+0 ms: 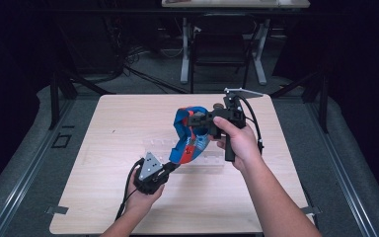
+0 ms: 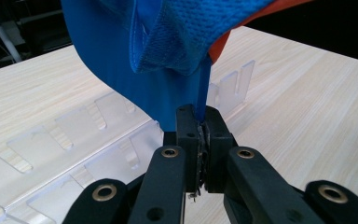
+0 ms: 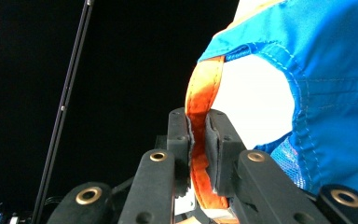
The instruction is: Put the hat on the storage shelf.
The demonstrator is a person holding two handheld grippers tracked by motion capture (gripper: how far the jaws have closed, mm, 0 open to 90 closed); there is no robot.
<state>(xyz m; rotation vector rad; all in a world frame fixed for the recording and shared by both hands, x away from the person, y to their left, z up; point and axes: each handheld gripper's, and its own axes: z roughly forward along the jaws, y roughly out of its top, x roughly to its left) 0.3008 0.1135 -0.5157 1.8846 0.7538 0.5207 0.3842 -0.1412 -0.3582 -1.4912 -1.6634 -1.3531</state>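
Left gripper clamps the cap's blue edge, right gripper clamps its orange strap; both should stay tight (cap held above worktop).

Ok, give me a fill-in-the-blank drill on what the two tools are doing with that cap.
1. The left tool is shut on a ____ edge of the cap.
2. The right tool is shut on the cap's ____ strap.
3. Under the cap a clear plastic rack lies on the ____ table.

Missing words: blue; orange; wooden
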